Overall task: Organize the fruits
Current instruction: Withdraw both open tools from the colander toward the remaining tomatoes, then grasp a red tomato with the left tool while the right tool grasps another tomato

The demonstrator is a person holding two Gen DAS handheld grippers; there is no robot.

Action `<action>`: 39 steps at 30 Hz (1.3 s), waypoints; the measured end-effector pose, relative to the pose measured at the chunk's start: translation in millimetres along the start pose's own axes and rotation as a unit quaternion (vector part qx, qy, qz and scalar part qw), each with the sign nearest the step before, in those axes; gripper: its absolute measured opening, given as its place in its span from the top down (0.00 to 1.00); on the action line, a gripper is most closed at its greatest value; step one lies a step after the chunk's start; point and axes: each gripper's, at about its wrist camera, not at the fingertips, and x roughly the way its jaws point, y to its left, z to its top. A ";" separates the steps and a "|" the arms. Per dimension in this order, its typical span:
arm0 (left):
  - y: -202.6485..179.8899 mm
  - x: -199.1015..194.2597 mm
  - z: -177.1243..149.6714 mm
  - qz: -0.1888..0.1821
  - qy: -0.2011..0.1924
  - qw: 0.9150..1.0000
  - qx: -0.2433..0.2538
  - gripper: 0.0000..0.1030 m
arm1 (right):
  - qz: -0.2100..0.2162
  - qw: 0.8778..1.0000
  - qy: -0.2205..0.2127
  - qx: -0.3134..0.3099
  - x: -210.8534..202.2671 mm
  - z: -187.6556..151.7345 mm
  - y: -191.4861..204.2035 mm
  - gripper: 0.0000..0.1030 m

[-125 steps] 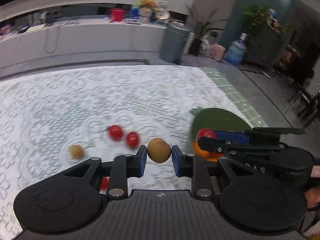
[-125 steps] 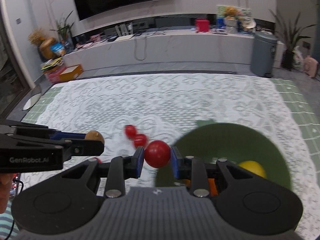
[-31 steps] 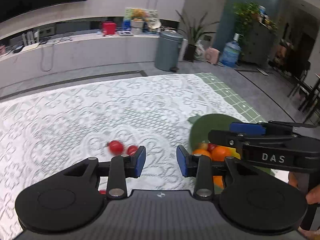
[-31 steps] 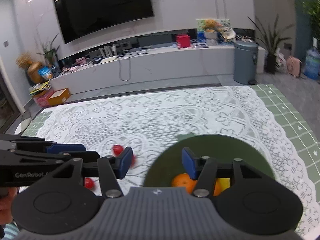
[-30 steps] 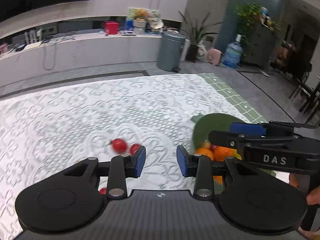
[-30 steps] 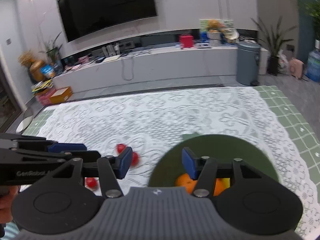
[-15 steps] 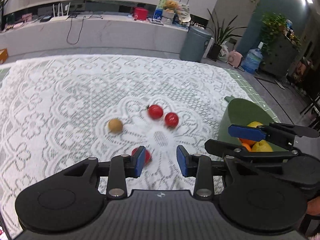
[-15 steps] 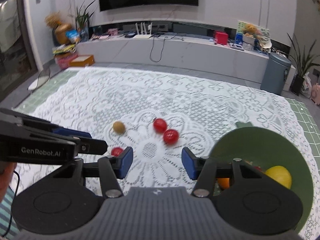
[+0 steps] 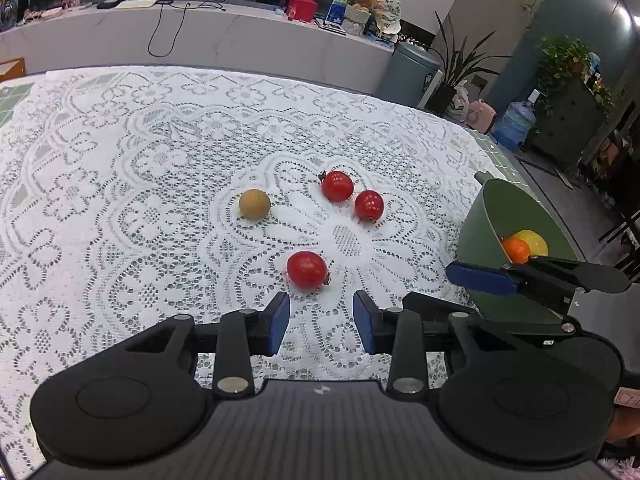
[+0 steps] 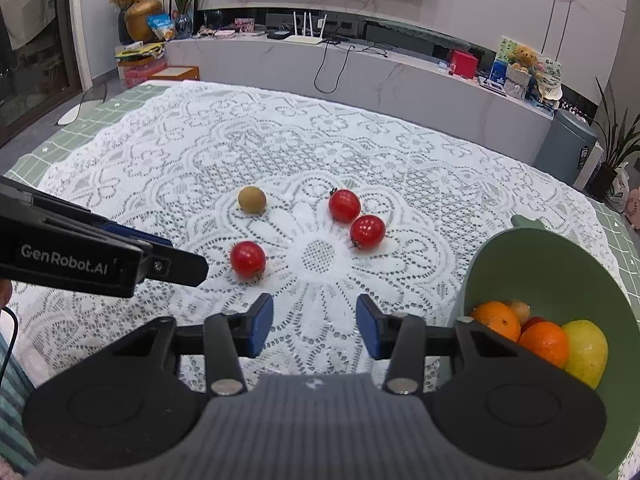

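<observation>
Three red tomatoes lie on the white lace tablecloth: a near one (image 9: 307,270) (image 10: 247,259) and a touching pair, one (image 9: 337,186) (image 10: 344,205) behind the other (image 9: 369,205) (image 10: 367,232). A small brown fruit (image 9: 254,203) (image 10: 251,199) lies to their left. A green bowl (image 9: 486,216) (image 10: 532,264) on the right holds oranges (image 10: 543,344), a yellow fruit (image 10: 585,352) and other fruit. My left gripper (image 9: 321,317) is open and empty, just short of the near tomato. My right gripper (image 10: 314,325) is open and empty, left of the bowl.
The lace cloth (image 10: 200,152) covers a green checked table (image 10: 60,136). Beyond its far edge stand a low white counter (image 10: 360,72), a grey bin (image 10: 572,148) and plants. The right gripper's fingers (image 9: 532,276) reach in beside the bowl in the left wrist view.
Both grippers held fruit 4 s ago; now both are open and empty, with more fruit in the bowl. Both have swung from the bowl towards the loose fruit on the cloth.
</observation>
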 end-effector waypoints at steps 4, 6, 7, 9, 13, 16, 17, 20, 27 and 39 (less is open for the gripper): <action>0.5 8.0 3.0 -0.005 0.004 1.000 -0.002 0.58 | 0.005 1.000 0.010 -0.004 7.3 -0.3 -0.1 0.67; 1.3 14.3 5.1 -0.003 0.007 1.000 -0.008 0.59 | 0.004 1.000 0.012 -0.007 10.4 0.3 -0.2 0.67; 1.7 16.9 6.3 -0.001 0.008 1.000 -0.010 0.59 | 0.003 1.000 0.012 -0.009 12.5 1.3 -0.8 0.67; 2.3 23.1 9.4 0.003 0.011 1.000 -0.013 0.58 | 0.002 1.000 0.013 -0.008 16.1 3.6 -2.6 0.67; 0.8 37.6 15.0 0.016 0.021 1.000 -0.013 0.59 | 0.001 1.000 0.017 -0.004 24.1 8.3 -5.6 0.68; -0.9 47.6 17.3 0.019 0.029 0.999 -0.013 0.59 | 0.001 1.000 0.022 -0.003 29.4 9.7 -7.2 0.68; -1.1 50.9 17.8 0.021 0.032 0.999 -0.012 0.59 | 0.001 1.000 0.023 -0.002 30.8 10.1 -7.7 0.68; -2.3 58.5 18.5 0.029 0.040 0.999 -0.010 0.59 | 0.000 1.000 0.026 0.001 34.9 11.5 -9.9 0.68; -1.4 67.4 22.3 0.040 0.050 0.998 -0.010 0.62 | 0.003 1.000 0.029 0.001 43.7 17.2 -11.7 0.68; 10.8 56.2 29.8 0.048 0.033 0.998 -0.022 0.69 | -0.004 1.000 0.020 -0.015 55.6 32.9 -6.4 0.68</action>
